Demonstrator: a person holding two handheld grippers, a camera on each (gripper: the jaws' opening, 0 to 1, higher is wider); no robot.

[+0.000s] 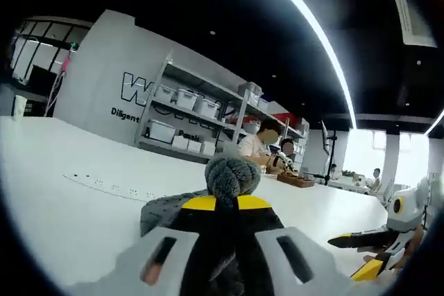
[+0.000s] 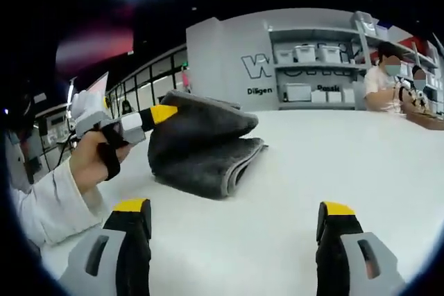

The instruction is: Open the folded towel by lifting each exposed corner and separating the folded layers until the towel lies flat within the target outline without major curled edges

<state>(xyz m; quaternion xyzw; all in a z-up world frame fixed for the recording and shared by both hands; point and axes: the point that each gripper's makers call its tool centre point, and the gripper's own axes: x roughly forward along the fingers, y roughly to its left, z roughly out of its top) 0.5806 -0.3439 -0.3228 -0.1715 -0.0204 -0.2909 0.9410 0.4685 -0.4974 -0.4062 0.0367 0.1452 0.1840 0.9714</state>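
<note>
Grey towel (image 2: 201, 150) still folded thick, lying on white desk (image 2: 333, 164), well in from edges. Left tool (image 2: 156, 116) clamped on upper layer; bunched cloth between yellow tips in left gripper view. Right tool (image 2: 232, 223) jaws apart, empty, near towel. Step: first layer lift. Next: peel layer up and over. Target outline: cannot tell. Behind: shelving with white bins (image 2: 305, 53), seated people (image 1: 260, 143).

Towel (image 1: 225, 178) largely masked in left gripper view by left gripper (image 1: 227, 203), jaws closed over a bunched fold; wall lettering (image 2: 262, 67) cut short by shelving (image 2: 316, 67) in right gripper view; bin contents too small to judge; seated persons (image 1: 267, 147) distant, indistinct.
</note>
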